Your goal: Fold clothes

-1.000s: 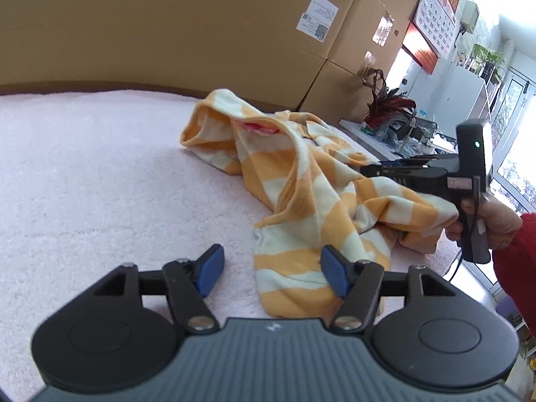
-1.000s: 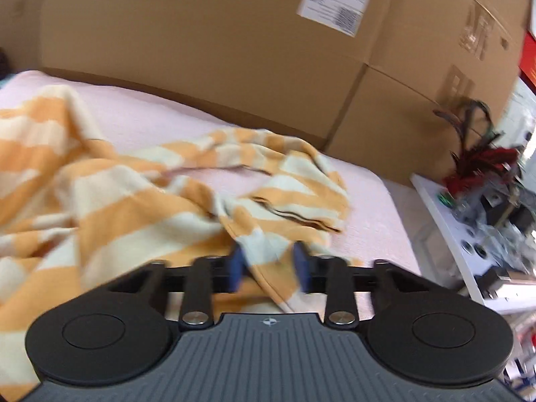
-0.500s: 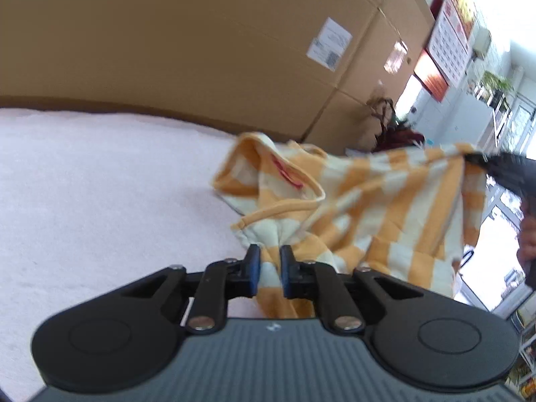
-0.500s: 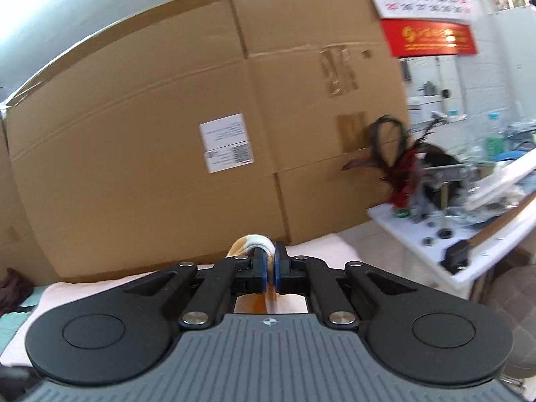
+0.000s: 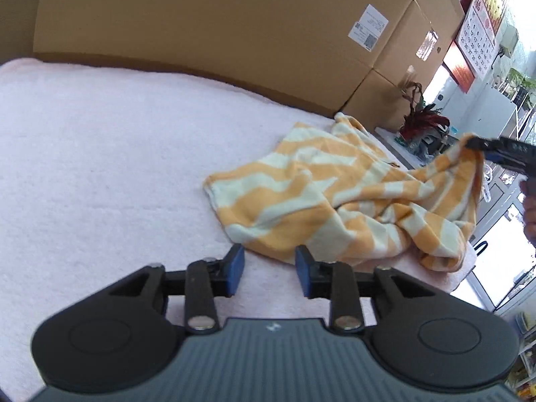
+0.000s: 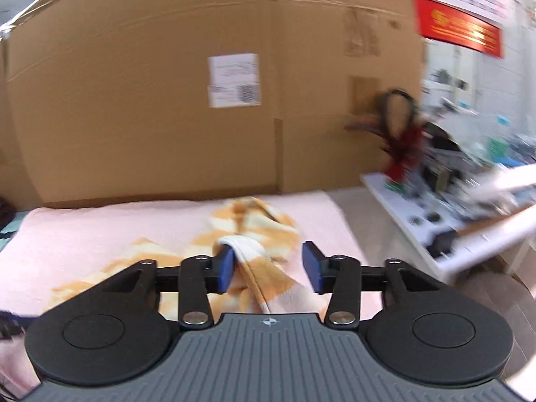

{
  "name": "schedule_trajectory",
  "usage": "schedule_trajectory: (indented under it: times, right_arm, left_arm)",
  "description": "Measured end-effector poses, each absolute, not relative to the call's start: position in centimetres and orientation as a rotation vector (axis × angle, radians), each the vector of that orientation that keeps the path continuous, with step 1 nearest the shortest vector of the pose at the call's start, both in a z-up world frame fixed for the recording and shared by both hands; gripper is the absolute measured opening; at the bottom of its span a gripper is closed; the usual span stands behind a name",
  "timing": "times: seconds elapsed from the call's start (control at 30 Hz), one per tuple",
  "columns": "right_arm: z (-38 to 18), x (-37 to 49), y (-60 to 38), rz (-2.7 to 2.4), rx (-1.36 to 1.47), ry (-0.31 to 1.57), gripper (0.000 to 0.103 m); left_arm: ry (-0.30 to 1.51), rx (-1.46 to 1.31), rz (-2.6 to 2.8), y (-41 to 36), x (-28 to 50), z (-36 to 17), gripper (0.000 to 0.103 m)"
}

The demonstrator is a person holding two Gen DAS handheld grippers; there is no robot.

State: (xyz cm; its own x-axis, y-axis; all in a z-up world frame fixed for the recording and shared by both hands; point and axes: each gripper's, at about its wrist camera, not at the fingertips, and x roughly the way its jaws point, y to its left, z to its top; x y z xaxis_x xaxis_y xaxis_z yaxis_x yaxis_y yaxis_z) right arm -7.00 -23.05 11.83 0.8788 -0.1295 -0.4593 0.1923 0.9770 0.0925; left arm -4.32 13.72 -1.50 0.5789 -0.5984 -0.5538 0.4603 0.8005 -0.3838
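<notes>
An orange and cream striped garment lies crumpled on the pink blanket. My left gripper hovers just short of its near edge. Its jaws are opening, with only blanket between the blue pads. One corner of the garment rises to the tip of my right gripper at the right edge, where a hand holds it. In the right wrist view the right gripper is also opening. The garment's white hem hangs against the left pad, and the other pad stands apart from it.
Large cardboard boxes wall off the far side of the blanket. To the right, past the blanket's edge, stands a white side table with a red-leaved plant and clutter. A calendar hangs on the wall.
Half a second ago both grippers were shut on the garment, holding it up spread. Now both pairs of jaws have parted, and the left side of the garment has dropped onto the blanket.
</notes>
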Motion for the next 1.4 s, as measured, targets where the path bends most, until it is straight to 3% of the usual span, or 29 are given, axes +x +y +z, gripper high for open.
schedule_trajectory:
  times: [0.07, 0.2, 0.3, 0.37, 0.47, 0.67, 0.77, 0.9, 1.17, 1.2, 1.23, 1.27, 1.3, 1.4]
  right_arm:
    - [12.2, -4.3, -22.2, -0.123, 0.14, 0.455, 0.06]
    - [11.0, 2.0, -22.4, -0.202, 0.214, 0.558, 0.063]
    - [9.7, 3.4, -23.6, -0.318, 0.254, 0.624, 0.06]
    - [9.2, 1.9, -24.7, -0.344, 0.288, 0.633, 0.057]
    - [8.7, -0.5, -26.0, -0.385, 0.315, 0.646, 0.055]
    - [11.0, -9.1, -24.5, -0.513, -0.042, 0.662, 0.057]
    - [13.6, -10.4, -23.8, -0.411, -0.026, 0.512, 0.067]
    - [13.1, -4.5, -22.4, -0.189, 0.049, 0.506, 0.076]
    - [3.1, 13.2, -20.3, -0.236, -0.114, 0.718, 0.07]
    - [2.1, 14.1, -20.3, -0.219, -0.107, 0.742, 0.065]
    - [1.6, 14.4, -20.1, -0.2, -0.103, 0.736, 0.051]
    - [1.6, 14.2, -19.9, -0.184, -0.098, 0.711, 0.034]
    - [2.1, 13.9, -19.7, -0.17, -0.083, 0.718, 0.005]
    - [5.6, 10.9, -20.0, -0.147, 0.009, 0.614, 0.005]
  left_arm:
    - [0.712, -0.201, -0.623, 13.0, -4.5, -1.5, 0.057]
    - [0.712, -0.194, -0.607, 11.8, -4.1, -1.4, 0.06]
    - [0.711, -0.192, -0.595, 11.6, -3.6, -1.5, 0.047]
    - [0.714, -0.201, -0.587, 11.9, -3.1, -1.6, 0.022]
    - [0.729, -0.24, -0.599, 12.5, -2.1, -1.9, 0.012]
    - [0.726, -0.224, -0.622, 12.1, -1.1, -2.0, 0.006]
    - [0.715, -0.203, -0.616, 11.4, -1.0, -1.9, 0.004]
    - [0.707, -0.185, -0.595, 11.1, -1.7, -1.8, 0.002]
    - [0.705, -0.195, -0.569, 11.3, -3.3, -1.8, 0.002]
    - [0.705, -0.192, -0.571, 11.2, -3.4, -1.8, 0.002]
    - [0.707, -0.194, -0.579, 11.1, -3.4, -1.8, 0.002]
    - [0.709, -0.199, -0.589, 11.1, -3.3, -1.8, 0.003]
    - [0.71, -0.208, -0.597, 11.0, -3.3, -1.8, 0.005]
    - [0.713, -0.233, -0.613, 10.6, -2.8, -1.9, 0.014]
